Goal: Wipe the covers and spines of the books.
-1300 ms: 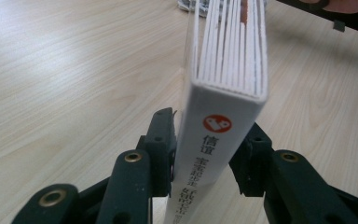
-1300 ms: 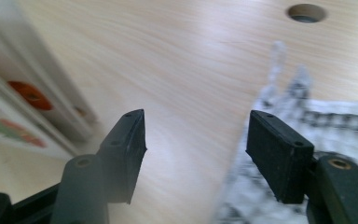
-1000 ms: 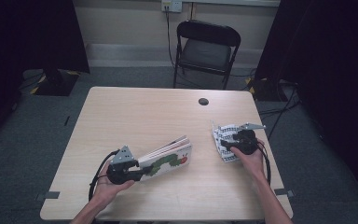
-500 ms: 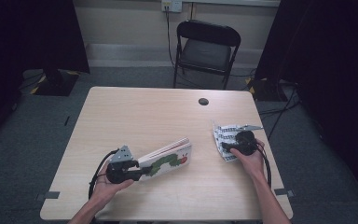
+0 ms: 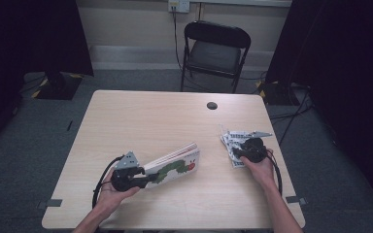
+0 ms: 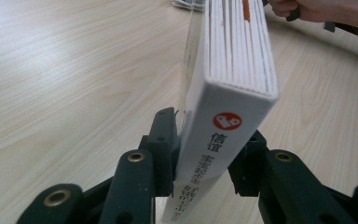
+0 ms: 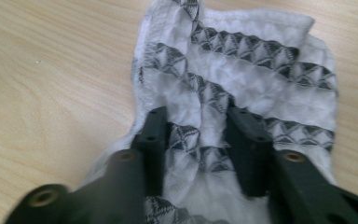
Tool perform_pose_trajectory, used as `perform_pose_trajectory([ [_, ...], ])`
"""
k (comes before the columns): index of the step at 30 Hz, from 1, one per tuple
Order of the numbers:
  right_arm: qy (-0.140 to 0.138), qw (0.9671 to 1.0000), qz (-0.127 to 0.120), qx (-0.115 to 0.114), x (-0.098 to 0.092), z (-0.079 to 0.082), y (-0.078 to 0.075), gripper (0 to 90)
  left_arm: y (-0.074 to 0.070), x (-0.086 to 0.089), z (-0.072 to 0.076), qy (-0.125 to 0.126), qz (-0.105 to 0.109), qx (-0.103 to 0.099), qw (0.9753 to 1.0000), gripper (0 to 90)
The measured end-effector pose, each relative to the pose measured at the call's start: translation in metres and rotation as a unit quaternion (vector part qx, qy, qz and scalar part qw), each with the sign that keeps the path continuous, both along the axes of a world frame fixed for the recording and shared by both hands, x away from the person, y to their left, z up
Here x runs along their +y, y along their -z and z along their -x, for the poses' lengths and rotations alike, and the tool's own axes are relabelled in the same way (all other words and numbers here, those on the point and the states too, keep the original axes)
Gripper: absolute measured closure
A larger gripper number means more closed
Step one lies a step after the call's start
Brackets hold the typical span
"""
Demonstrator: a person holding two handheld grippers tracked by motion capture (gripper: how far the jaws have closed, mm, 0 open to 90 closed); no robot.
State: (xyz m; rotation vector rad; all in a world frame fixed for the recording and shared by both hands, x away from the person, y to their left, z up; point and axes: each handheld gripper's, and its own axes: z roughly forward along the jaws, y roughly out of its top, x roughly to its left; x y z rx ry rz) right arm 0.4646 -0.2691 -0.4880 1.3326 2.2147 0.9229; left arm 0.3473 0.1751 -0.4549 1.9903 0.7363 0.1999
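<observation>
A person sits at the near edge of a pale wooden table (image 5: 145,116), a gripper in each hand. In the lower left of the high view, the left gripper (image 5: 143,178) is clamped on the spine end of a thick board book (image 5: 175,165) that shows a green caterpillar on its cover. The book lies tilted, its far end raised a little off the tabletop, reaching toward the middle of the frame. In the left gripper view the book (image 6: 228,84) stands on edge in the centre of the frame, its white spine with a red round mark and printed characters pinched between the two black jaws, the stacked page edges running away toward the top.

At the right of the high view, the right gripper (image 5: 240,148) sits on a white cloth (image 5: 229,141) with a dark patterned band, which lies crumpled near the table's right edge, well apart from the book. The person's right hand (image 5: 260,167) holds it from below in the frame. In the right gripper view the cloth (image 7: 261,70) spreads across the upper middle of the frame; the jaws stand apart with a rumpled fold of it between them, pressed down onto the fabric but not closed on it.

A small dark round hole (image 5: 212,105) sits near the table's far edge, and a black folding chair (image 5: 215,53) stands beyond it at the top centre.
</observation>
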Motion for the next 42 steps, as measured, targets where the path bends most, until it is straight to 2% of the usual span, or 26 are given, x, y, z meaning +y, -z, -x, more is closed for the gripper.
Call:
perform_pose_trajectory([
  [7, 0.002, 1.0000, -0.002, -0.001, 0.001, 0.001, 0.000, 77.7, 0.000, 0.000, 0.000, 0.002, -0.003, -0.009, 1.0000, 68.4],
  [13, 0.002, 1.0000, -0.009, 0.002, 0.000, 0.002, -0.003, 79.9, 0.000, 0.000, 0.000, 0.002, -0.003, -0.010, 0.9999, 68.8],
  [21, -0.006, 0.9994, -0.030, -0.013, -0.004, 0.012, -0.017, 80.6, 0.000, 0.000, 0.000, 0.002, -0.005, -0.013, 0.9999, 69.7],
  [28, -0.033, 0.9981, -0.044, -0.027, 0.001, 0.026, -0.035, 80.9, 0.000, 0.000, -0.001, -0.006, -0.003, -0.015, 0.9999, 71.1],
  [35, -0.065, 0.9966, -0.041, -0.030, 0.015, 0.037, -0.043, 80.9, 0.000, 0.001, -0.002, 0.000, -0.006, -0.017, 0.9998, 72.4],
  [42, -0.093, 0.9936, -0.053, -0.038, 0.026, 0.053, -0.052, 80.9, 0.000, 0.001, -0.003, 0.002, -0.004, -0.017, 0.9998, 73.9],
])
